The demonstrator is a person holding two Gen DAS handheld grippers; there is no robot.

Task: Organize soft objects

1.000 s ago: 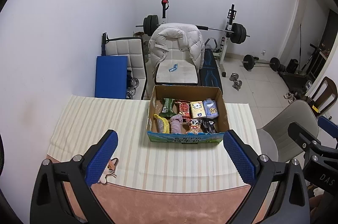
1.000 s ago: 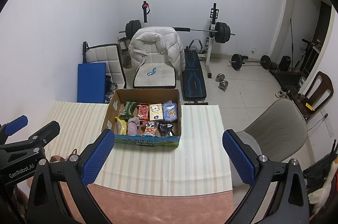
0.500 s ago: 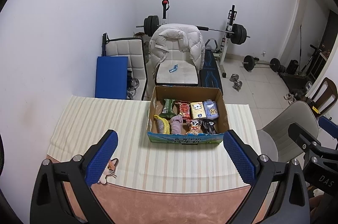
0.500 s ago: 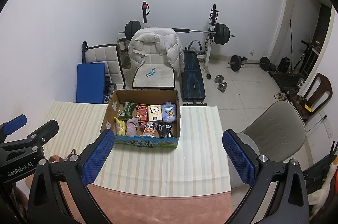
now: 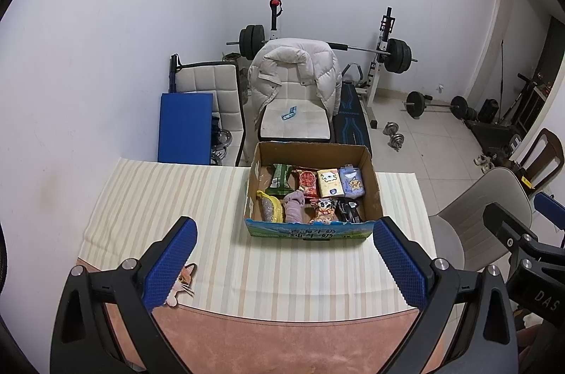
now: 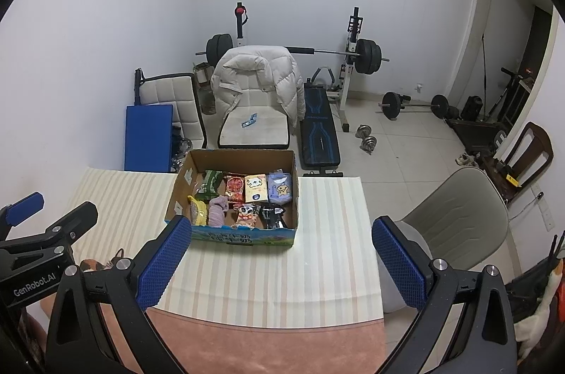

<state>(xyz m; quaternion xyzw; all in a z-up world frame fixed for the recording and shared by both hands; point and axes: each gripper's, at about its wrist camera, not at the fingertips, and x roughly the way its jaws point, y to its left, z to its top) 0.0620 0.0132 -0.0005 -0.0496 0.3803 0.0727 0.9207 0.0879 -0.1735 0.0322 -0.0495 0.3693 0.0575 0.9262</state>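
A cardboard box [image 5: 375, 187] [image 6: 183, 194] stands on the striped tablecloth at the table's far side. It holds several soft things: snack packs, a tissue pack [image 5: 330, 183], blue socks [image 5: 351, 181], a purple sock [image 5: 293, 206], a small dog plush [image 5: 324, 209] [image 6: 245, 214]. A cat plush [image 5: 182, 282] lies on the near left of the table, partly behind my left finger. My left gripper [image 5: 287, 262] is open and empty, above the near table. My right gripper [image 6: 280, 262] is open and empty, beside it to the right.
A striped cloth [image 5: 169, 197] covers the table, with pink cloth [image 5: 282, 342] at the near edge. A grey chair [image 6: 455, 215] stands right of the table. Beyond are a white chair with a jacket [image 5: 293, 73], a blue mat [image 5: 185, 126] and a weight bench.
Both views have shifted only slightly. Both grippers stay open and empty. Nothing on the table has moved.
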